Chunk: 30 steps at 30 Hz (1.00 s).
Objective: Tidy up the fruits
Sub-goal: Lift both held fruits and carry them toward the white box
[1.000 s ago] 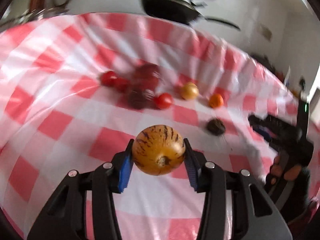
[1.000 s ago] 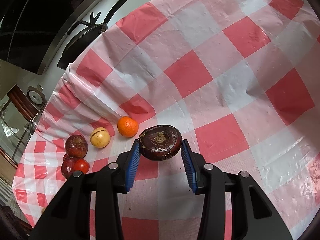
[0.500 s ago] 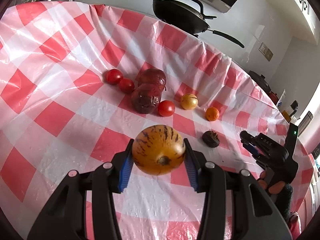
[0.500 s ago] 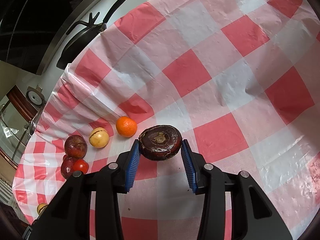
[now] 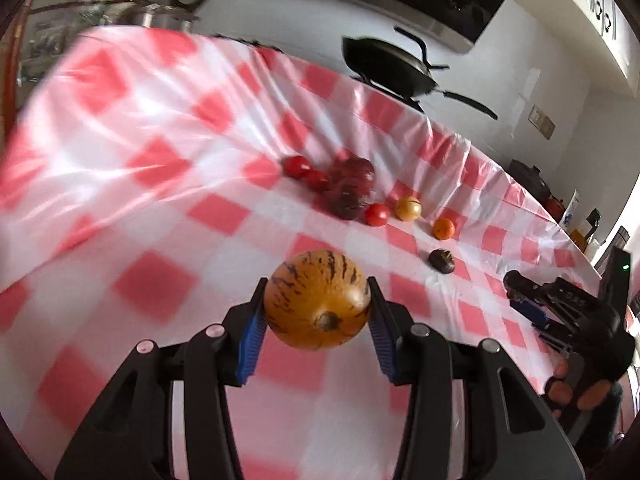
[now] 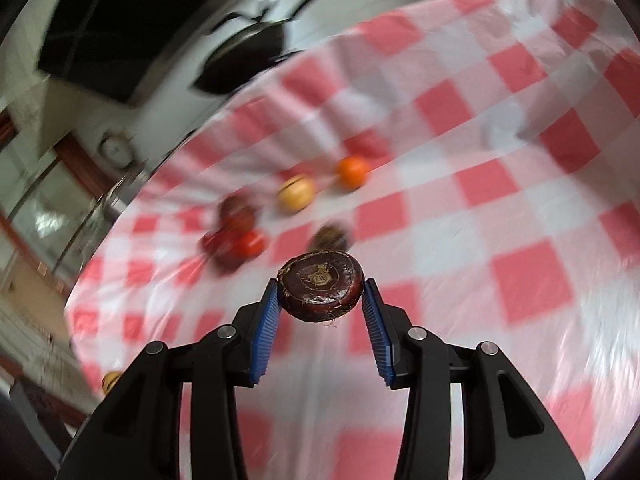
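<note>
My left gripper (image 5: 318, 308) is shut on a yellow-orange fruit with dark stripes (image 5: 318, 298) and holds it above the checked tablecloth (image 5: 160, 288). My right gripper (image 6: 322, 300) is shut on a flat, dark brown round fruit (image 6: 322, 288), also off the cloth. Beyond lie a similar dark fruit (image 6: 329, 238), an orange (image 6: 352, 171), a pale yellow fruit (image 6: 296, 197), two dark red apples (image 5: 356, 170) and three red tomatoes (image 5: 376, 214). In the left wrist view the right gripper (image 5: 516, 292) shows at the right edge, held by a hand (image 5: 580, 394).
A black pan (image 5: 386, 68) stands past the table's far edge, under a dark hood. Metal and glass kitchenware (image 5: 160, 18) sits at the far left corner. Bottles and a pot (image 5: 532, 180) stand along the far right. The cloth is wrinkled near the far edge.
Both grippers have drawn back and risen with their fruits still held. The fruits on the cloth look farther off. A second dark fruit now shows behind the one my right gripper holds.
</note>
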Motion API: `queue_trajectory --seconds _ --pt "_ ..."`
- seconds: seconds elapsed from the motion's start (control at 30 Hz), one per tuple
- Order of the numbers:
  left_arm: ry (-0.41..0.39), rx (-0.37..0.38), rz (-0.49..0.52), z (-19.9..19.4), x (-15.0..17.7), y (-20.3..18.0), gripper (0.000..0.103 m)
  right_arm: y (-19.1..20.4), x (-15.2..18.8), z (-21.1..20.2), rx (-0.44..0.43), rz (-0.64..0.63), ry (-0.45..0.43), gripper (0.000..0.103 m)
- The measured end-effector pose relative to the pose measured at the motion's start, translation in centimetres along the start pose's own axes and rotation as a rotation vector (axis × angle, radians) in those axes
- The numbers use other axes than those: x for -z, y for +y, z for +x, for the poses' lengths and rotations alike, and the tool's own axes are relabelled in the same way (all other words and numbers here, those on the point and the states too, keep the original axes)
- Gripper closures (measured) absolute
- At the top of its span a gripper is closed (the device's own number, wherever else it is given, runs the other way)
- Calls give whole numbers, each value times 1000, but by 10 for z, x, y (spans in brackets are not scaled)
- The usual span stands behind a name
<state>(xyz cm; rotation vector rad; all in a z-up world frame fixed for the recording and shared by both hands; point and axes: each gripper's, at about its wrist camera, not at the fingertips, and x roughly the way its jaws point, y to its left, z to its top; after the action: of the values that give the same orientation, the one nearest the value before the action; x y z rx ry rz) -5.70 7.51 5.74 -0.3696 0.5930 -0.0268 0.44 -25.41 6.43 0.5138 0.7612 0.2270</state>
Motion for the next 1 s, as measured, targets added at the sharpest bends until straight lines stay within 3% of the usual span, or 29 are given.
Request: queue_trajectory --seconds 0.23,0.33,0.63,0.73,0.9,0.97,1.0 --pt "-54 -41 37 -78 23 44 56 72 78 -28 -126 -116 76 61" --pt "-71 -61 34 -106 34 69 56 108 110 -34 -155 -227 125 61" --pt "-177 -148 31 -169 53 130 56 173 163 -46 -227 -430 172 61" --pt "-128 -177 17 -164 55 146 56 187 177 -45 -217 -506 162 61" --pt "-24 -61 -73 -128 72 164 46 177 180 -28 -193 -470 197 61" --pt "-34 -38 -48 -120 82 159 36 171 180 -24 -188 -460 204 61" --pt "-74 -69 -3 -119 87 153 32 168 180 -22 -187 -454 206 61"
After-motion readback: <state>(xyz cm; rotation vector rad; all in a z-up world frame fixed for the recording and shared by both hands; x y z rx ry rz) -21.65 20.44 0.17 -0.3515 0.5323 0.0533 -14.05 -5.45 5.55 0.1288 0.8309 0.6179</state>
